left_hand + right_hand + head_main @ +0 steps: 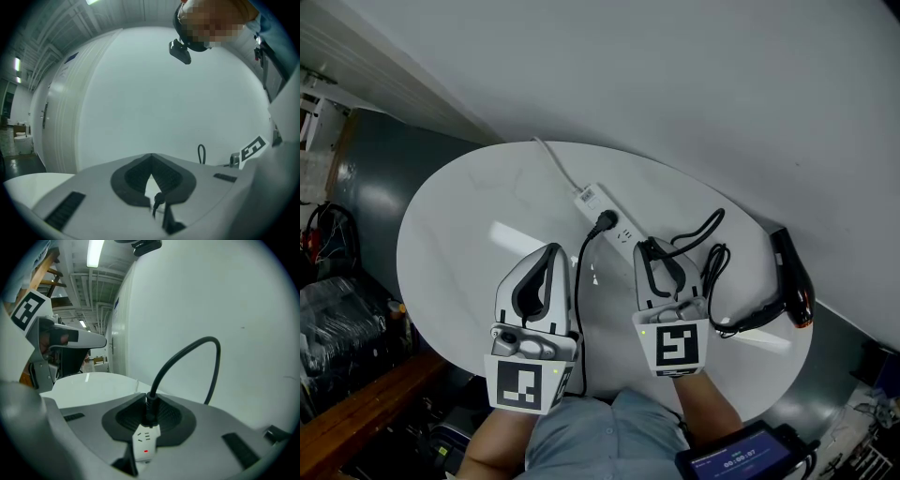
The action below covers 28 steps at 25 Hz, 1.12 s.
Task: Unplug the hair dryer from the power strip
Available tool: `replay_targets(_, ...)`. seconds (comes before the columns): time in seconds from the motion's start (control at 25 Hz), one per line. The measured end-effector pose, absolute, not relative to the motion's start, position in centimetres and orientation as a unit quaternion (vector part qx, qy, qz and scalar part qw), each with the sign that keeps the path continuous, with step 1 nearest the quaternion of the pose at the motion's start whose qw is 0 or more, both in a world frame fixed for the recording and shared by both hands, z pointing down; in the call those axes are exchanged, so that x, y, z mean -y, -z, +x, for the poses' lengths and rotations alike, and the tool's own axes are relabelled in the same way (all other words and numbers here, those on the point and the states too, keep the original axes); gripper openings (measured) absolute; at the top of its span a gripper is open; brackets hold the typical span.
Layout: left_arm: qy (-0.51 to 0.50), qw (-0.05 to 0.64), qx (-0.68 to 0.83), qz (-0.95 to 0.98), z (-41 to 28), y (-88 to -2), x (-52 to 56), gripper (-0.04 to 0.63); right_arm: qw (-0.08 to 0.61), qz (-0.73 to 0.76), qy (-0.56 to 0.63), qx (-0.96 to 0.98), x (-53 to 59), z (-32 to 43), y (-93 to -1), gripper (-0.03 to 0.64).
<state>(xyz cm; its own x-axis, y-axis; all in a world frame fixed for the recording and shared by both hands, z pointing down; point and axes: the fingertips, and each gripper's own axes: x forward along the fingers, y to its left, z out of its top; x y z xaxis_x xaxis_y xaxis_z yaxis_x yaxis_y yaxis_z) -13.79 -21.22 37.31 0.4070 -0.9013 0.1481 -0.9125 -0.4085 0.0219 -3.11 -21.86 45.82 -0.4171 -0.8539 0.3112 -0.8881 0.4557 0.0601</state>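
The black hair dryer (pixel 794 281) lies at the table's right edge, and its cable (pixel 712 267) loops back toward my right gripper (pixel 651 249). That gripper (pixel 150 401) is shut on the dryer's black plug (pixel 150 409), held just above the near end of the white power strip (pixel 145 444), whose red light shows. I cannot see the prongs. The strip (pixel 598 208) lies mid-table with a second black plug (pixel 605 223) in it. My left gripper (pixel 551 251) hovers left of the strip, its tips (pixel 151 158) meeting on nothing.
The round white table (pixel 469 216) stands against a white wall. The strip's white cord (pixel 555 164) runs off the far edge, and the second plug's black cable (pixel 579 309) runs toward me between the grippers. A dark screen device (pixel 736 459) sits near my right arm.
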Motion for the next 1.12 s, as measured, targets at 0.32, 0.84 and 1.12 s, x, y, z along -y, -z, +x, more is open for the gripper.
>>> replay_targets(0.32,-0.042,0.037,0.531,0.846,-12.4,-35.3,19.4,-0.002,0.163,0.529,-0.044,0.831,19.8,-1.5,-44.0,0.054)
replay_targets(0.84,-0.029,0.005,0.49,0.871,-7.3,-32.3,14.0,-0.002,0.207,0.574,-0.125,0.783,11.3,4.5,-48.0,0.055)
replay_targets(1.12,-0.029,-0.008,0.473,0.88,-4.8,-31.3,10.3,-0.002,0.216,0.586,-0.164,0.763,6.8,6.9,-50.5,0.078)
